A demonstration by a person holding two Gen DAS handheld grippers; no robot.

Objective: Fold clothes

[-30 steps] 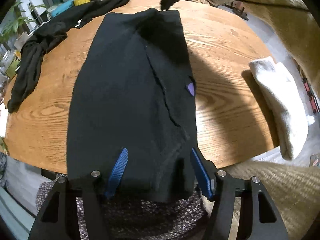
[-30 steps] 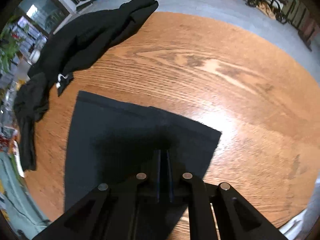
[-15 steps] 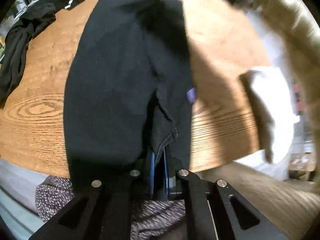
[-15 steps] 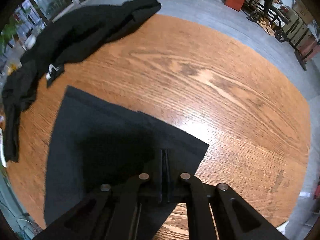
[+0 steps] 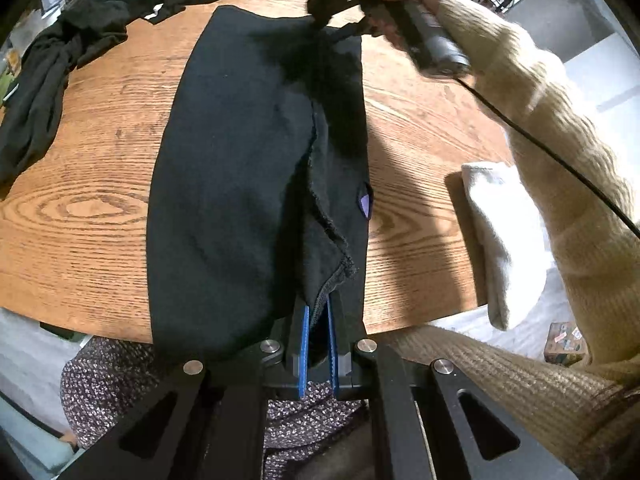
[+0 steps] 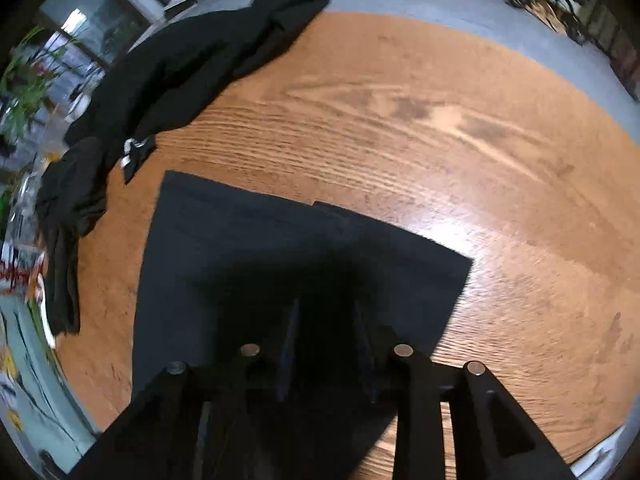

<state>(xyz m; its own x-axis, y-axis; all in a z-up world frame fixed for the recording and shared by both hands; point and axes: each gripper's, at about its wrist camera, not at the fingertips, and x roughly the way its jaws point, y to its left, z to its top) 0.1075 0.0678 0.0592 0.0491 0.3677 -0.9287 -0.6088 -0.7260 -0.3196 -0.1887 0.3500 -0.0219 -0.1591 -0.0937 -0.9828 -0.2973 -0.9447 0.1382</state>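
A black garment (image 5: 240, 160) lies folded lengthwise on the round wooden table (image 5: 420, 140), its near end hanging over the table's edge. My left gripper (image 5: 318, 316) is shut on the garment's near hem, where a flap of fabric rises between the blue pads. At the far end, a hand in a cream sleeve holds my right gripper (image 5: 340, 24) down on the cloth. In the right wrist view the right gripper (image 6: 326, 316) has its jaws opening just above the garment's (image 6: 240, 248) far corner. The cloth beneath is in deep shadow, and no pad presses on it.
A heap of black clothes (image 5: 80, 40) (image 6: 180, 68) sprawls along the table's far left rim. A folded white item (image 5: 500, 240) rests at the table's right edge. The person's patterned lap (image 5: 120, 380) and cream sleeve (image 5: 560, 160) are close by.
My left gripper closed on the garment's near hem and raised it a little. The right gripper, shut on the far corner before, now has its fingers apart.
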